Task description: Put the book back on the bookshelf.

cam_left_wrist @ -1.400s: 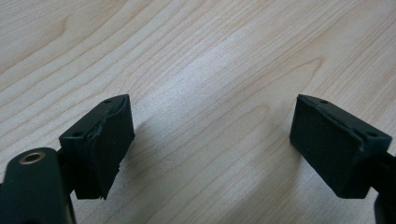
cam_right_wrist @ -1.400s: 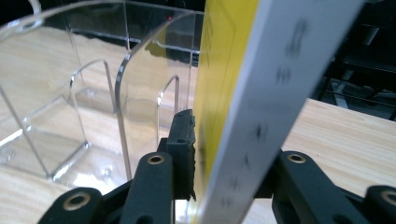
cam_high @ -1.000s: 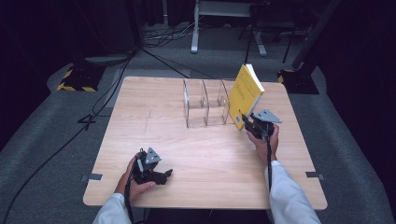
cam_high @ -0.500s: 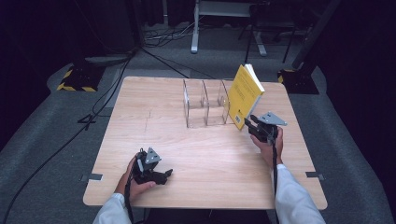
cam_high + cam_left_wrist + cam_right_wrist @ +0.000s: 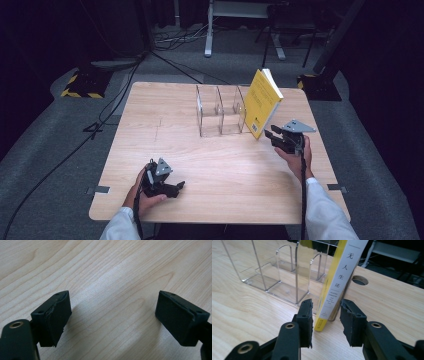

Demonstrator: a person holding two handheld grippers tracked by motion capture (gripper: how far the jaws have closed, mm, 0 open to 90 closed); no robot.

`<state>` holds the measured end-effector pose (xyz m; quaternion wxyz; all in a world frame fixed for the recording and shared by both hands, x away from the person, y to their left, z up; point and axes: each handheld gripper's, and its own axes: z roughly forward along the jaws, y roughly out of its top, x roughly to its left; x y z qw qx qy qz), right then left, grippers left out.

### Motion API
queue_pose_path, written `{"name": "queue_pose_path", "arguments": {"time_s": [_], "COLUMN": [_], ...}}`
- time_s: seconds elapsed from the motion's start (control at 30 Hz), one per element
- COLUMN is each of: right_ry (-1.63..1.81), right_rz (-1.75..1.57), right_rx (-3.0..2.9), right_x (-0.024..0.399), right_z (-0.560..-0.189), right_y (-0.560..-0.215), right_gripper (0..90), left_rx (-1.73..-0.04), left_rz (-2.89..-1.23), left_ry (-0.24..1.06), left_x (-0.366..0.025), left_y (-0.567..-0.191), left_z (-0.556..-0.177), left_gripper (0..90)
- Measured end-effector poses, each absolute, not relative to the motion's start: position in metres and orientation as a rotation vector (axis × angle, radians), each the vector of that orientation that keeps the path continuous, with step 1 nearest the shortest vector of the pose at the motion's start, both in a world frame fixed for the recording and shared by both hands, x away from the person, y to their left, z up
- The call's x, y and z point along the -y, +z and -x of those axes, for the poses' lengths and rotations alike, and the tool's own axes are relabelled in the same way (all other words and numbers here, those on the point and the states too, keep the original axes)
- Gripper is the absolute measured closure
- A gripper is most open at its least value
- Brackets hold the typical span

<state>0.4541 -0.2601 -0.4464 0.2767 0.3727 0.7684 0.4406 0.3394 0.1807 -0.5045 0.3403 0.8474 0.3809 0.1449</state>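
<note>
Yellow book (image 5: 264, 102) up on its bottom edge near the back right of the desk (image 5: 200, 165), tipped over to the left and leaning on the right wall of the clear rack (image 5: 220, 112). Not inside any slot of the rack, just resting against the outside. Top corner of the book up higher than the rack. Right tongs (image 5: 270, 135) held just in front of the book's low corner, close to the right edge of the desk, pointing at the thin side of the book. Just been opening a bit, with a gap on both sides. Black pads not pressing on the book, only lined up with it, so nothing gripped. In the right gripper view, the spine with its printed letters right ahead of the gap, and a round hole (image 5: 360, 280) in the wood behind it. A little strip of bare desk between the book and the right edge. Left tongs (image 5: 179, 186) far away from all that, low on the desk near the front left edge, held in the left hand (image 5: 142, 192). Open wide, with only plain wood between the two pads. Lots of free desk in the middle, between the two tongs and in front of the rack. More bare wood to the left of the rack, all the way to the left edge.
</note>
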Motion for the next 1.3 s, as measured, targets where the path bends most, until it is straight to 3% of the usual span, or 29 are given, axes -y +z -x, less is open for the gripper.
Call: {"name": "queue_pose_path", "arguments": {"time_s": [0.4, 1.3], "right_ry": [1.153, 1.031], "right_rz": [-0.955, -0.828], "right_rx": [-2.134, -2.301], "right_x": [0.265, 0.276], "right_z": [-0.443, -0.411], "right_y": [-0.435, -0.429], "right_gripper": [58.1, 36.3], "left_rx": [-0.991, -0.991], "left_rz": [-2.205, -2.205], "left_ry": [0.377, 0.377], "left_x": [-0.181, -0.181], "left_y": [-0.505, -0.505], "left_z": [-0.339, -0.339], "left_gripper": [14.0, 14.0]}}
